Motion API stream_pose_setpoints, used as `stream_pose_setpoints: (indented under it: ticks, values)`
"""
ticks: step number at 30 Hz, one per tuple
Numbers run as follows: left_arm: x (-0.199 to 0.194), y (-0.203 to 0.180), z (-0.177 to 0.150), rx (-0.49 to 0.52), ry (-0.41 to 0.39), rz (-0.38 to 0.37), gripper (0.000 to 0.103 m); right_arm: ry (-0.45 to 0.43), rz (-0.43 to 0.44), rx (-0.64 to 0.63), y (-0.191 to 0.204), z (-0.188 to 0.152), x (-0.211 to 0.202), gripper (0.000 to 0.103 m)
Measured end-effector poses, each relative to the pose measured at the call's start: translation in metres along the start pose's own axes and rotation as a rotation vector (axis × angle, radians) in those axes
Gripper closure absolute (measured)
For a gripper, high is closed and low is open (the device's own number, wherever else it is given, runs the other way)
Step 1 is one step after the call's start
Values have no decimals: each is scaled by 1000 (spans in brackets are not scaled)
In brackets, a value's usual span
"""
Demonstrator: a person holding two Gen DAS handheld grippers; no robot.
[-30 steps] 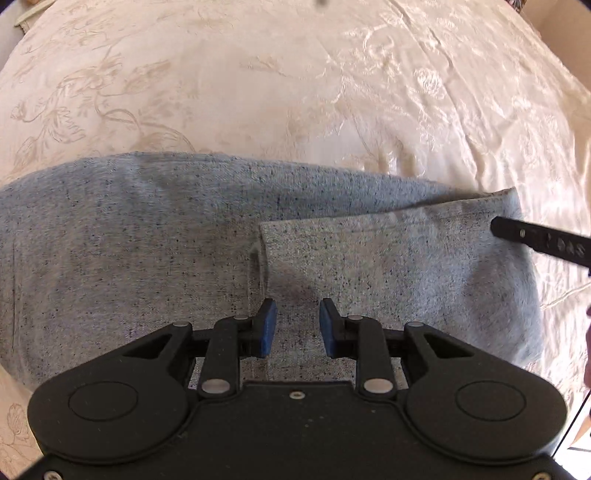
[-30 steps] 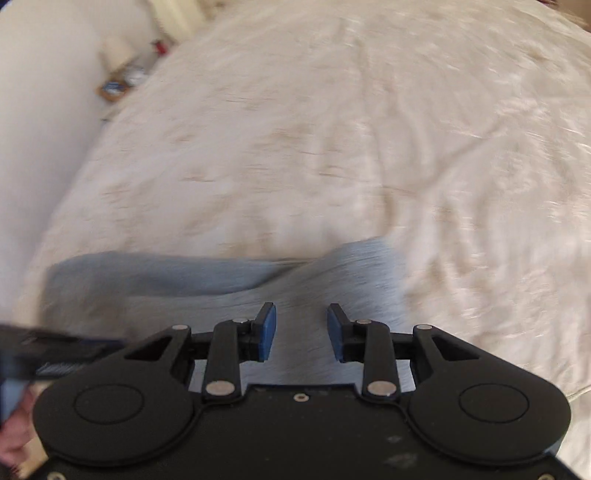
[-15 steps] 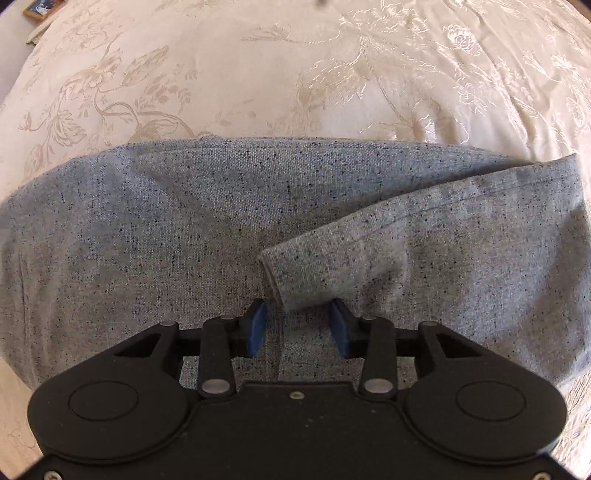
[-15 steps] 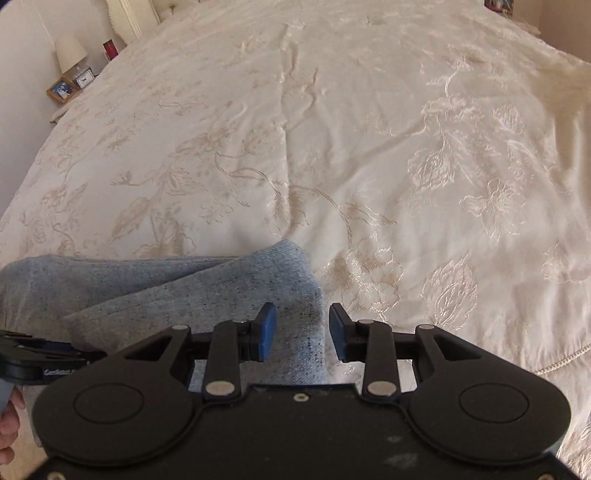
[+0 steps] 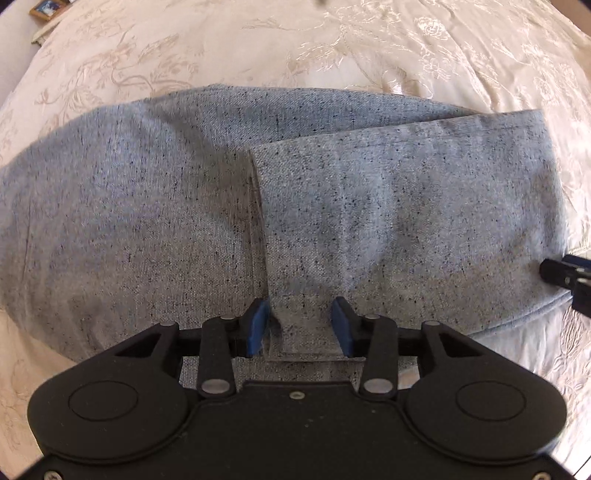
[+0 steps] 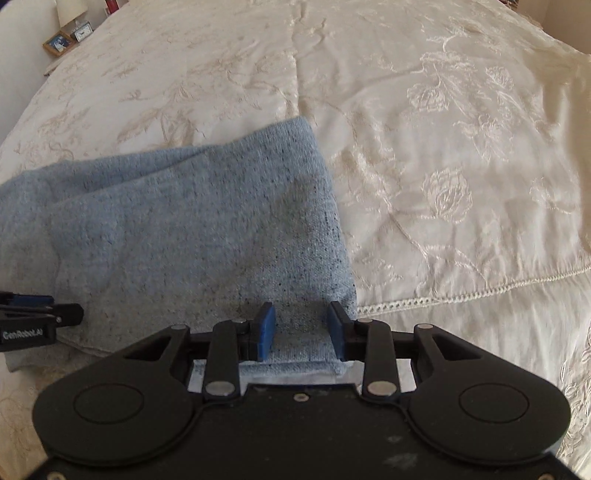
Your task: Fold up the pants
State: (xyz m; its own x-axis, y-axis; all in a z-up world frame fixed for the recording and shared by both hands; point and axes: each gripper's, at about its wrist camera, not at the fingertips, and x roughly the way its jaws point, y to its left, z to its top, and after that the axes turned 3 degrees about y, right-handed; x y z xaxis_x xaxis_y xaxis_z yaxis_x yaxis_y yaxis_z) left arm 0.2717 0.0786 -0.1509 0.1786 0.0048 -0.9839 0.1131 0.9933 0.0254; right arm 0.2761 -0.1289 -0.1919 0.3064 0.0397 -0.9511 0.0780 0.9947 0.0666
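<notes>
We have the grey pants (image 5: 155,221) lying across the cream bedspread (image 5: 332,48), w/ one end folded back over the rest so its hem edge (image 5: 260,221) runs across the middle; the fold sits at the right end (image 6: 325,206), near the bedspread's lace seam (image 6: 461,295).

Our left gripper (image 5: 300,325) has its blue pads apart w/ the near corner of the folded layer between them, not pinched; our right gripper (image 6: 301,330) is likewise part open, straddling the near edge by the fold, gripping nothing as far as we can tell.

Risks, we think: closing now could catch only the top layer, or both layers plus bedspread, since the satin looks slippery; the flap looks skewed to the layer under it, so lifting unevenly would worsen the misalignment.

Around: a photo frame (image 6: 58,42), small clock (image 6: 82,31) and lamp (image 6: 72,11) on a side table beyond the bed's far-left corner, well apart; nothing stands in our way.
</notes>
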Motion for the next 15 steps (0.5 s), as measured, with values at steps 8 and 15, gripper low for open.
stream_pose_setpoints:
  ticks: [8, 15]
  values:
    - [-23, 17, -6, 1, -10, -25, 53, -27, -59, 57, 5, -4, -26, 69]
    - [-50, 34, -36, -41, -28, 9, 53, -49, -61, 157, 12, -25, -81, 68]
